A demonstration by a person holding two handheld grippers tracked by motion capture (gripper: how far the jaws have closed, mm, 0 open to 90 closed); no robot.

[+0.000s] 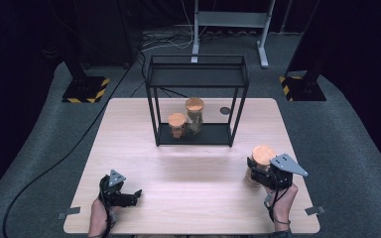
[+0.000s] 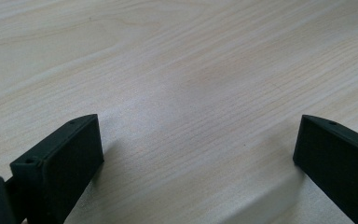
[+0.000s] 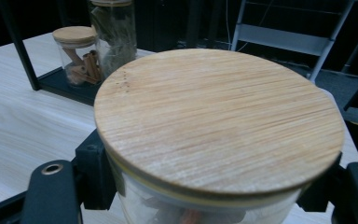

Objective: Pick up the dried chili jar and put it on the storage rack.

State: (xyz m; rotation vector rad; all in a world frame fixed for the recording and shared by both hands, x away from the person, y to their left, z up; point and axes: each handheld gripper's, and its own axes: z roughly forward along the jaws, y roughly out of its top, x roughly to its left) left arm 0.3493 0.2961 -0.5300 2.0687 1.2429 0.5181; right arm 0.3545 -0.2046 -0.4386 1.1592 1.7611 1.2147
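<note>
At the right front of the desk (image 1: 188,163), a glass jar (image 1: 258,168) with a flat wooden lid (image 3: 219,119) stands within the right gripper (image 1: 264,174), whose jaws sit against the glass wall on either side, just below the lid; they appear clamped on the jar, though whether the jar rests on the desk or is lifted clear cannot be told. The left gripper (image 1: 121,196) lies low over the left front of the desk, its jaws wide apart over bare wood and holding nothing. The jar is judged rigid, smooth and breakable; its glass offers little friction, so the hold is best taken on the body under the lid's overhang, as here, and not on the lid, which may only sit loosely. Brownish contents show dimly through the glass, and they probably add modest weight. At the middle rear of the desk stands a black wire-frame shelf (image 1: 197,99) with an upper tray and a low bottom board. On that board are two more lidded jars: a short jar (image 1: 177,125) holding what look like brown sticks, and beside it to the right a tall jar (image 1: 195,115) with dark leafy contents. The shelf's thin uprights and upper tray bound the opening, and the two jars occupy its middle, leaving free board to the right and left. A small dark round mark (image 1: 224,111) lies on the desk just right of the shelf.
</note>
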